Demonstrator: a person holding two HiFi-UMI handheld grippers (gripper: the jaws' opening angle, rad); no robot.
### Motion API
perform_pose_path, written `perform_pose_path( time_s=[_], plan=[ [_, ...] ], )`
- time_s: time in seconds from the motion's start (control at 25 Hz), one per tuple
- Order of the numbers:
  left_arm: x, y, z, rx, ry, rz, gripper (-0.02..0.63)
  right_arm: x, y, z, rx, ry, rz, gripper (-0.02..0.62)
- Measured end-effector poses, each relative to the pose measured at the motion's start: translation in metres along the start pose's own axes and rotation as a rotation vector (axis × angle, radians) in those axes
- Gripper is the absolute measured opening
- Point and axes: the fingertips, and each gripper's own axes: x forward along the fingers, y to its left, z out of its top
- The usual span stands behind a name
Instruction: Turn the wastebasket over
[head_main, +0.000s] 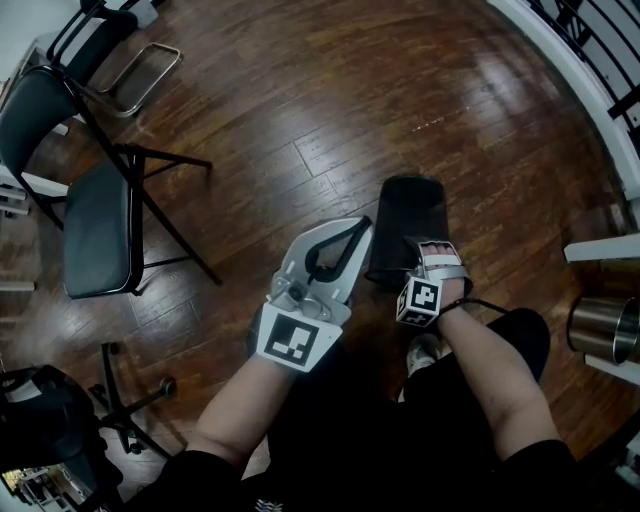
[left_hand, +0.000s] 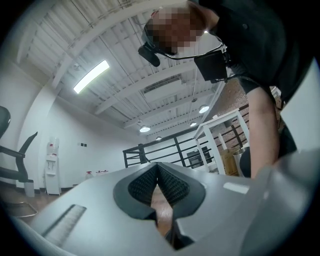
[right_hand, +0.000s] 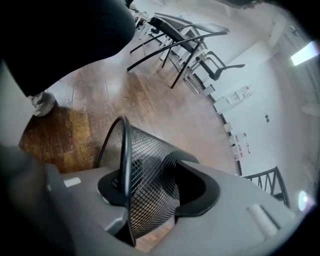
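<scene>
R gripper gripping wastebasket, L gripper closed

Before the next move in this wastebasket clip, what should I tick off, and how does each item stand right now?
1. Right gripper on the wastebasket: ok, rim and mesh wall sit between its jaws.
2. Grip firm enough for the turn: cannot tell.
3. Wastebasket turned over: not ok, it is tipped on its side, rim toward the person.
4. Left gripper free: ok, jaws together, nothing between them, apart from the wastebasket.
5. Room to swing: ok, the folding chair stands well off on the wooden floor.
</scene>
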Motion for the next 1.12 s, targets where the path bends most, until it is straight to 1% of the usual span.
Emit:
perform_pose_path(
  time_s=[0.12, 0.2, 0.24, 0.32, 0.4, 0.48, 0.52, 0.56, 0.6, 0.64, 0.76, 0.8, 0.84, 0.88, 0.96, 1.12],
  plan=[
    [0.000, 0.002, 0.000, -0.002, 0.001, 0.013, 0.000, -0.010, -0.032, 0.004, 0.018, -0.040, -0.064, 0.133],
    [-0.003, 0.003, -0.002, -0.002, 0.013, 0.030, 0.000, -0.017, -0.049, 0.002, 0.047, -0.047, -0.084, 0.073],
    [-0.004, 0.004, -0.003, -0.003, 0.021, 0.042, 0.000, -0.019, -0.054, 0.001, 0.062, -0.049, -0.087, 0.056],
    [-0.007, 0.007, -0.004, -0.002, 0.034, 0.060, 0.000, -0.021, -0.061, -0.001, 0.082, -0.051, -0.086, 0.051],
    [-0.008, 0.008, -0.003, 0.010, 0.039, 0.061, 0.000, -0.021, -0.069, -0.004, 0.104, -0.050, -0.083, 0.048],
    [-0.009, 0.011, -0.001, 0.025, 0.041, 0.056, 0.000, -0.022, -0.083, -0.009, 0.168, -0.053, -0.075, 0.037],
    [-0.009, 0.013, -0.001, 0.026, 0.042, 0.059, 0.000, -0.023, -0.090, -0.013, 0.229, -0.057, -0.063, 0.031],
    [-0.010, 0.015, -0.002, 0.023, 0.042, 0.064, 0.000, -0.023, -0.097, -0.018, 0.312, -0.062, -0.040, 0.024],
    [-0.010, 0.017, -0.002, 0.018, 0.043, 0.071, 0.000, -0.022, -0.102, -0.024, 0.416, -0.071, -0.003, 0.017],
    [-0.009, 0.018, -0.003, 0.014, 0.043, 0.076, 0.000, -0.021, -0.105, -0.030, 0.540, -0.081, 0.045, 0.013],
    [-0.006, 0.017, -0.004, 0.011, 0.044, 0.077, 0.000, -0.017, -0.105, -0.045, 0.955, -0.115, 0.215, 0.017],
    [-0.006, 0.016, -0.005, 0.009, 0.048, 0.075, 0.000, -0.016, -0.102, -0.048, 1.069, -0.118, 0.259, 0.018],
    [-0.006, 0.015, -0.007, 0.006, 0.053, 0.072, 0.000, -0.014, -0.097, -0.051, 1.159, -0.119, 0.292, 0.020],
    [-0.007, 0.014, -0.008, 0.003, 0.058, 0.069, 0.000, -0.011, -0.092, -0.053, 1.227, -0.118, 0.319, 0.020],
    [-0.007, 0.014, -0.009, 0.005, 0.068, 0.064, 0.000, -0.005, -0.081, -0.056, 1.316, -0.107, 0.360, 0.021],
    [-0.010, 0.015, -0.012, 0.011, 0.098, 0.058, 0.000, 0.007, -0.059, -0.068, 1.379, -0.034, 0.381, 0.029]
  ],
)
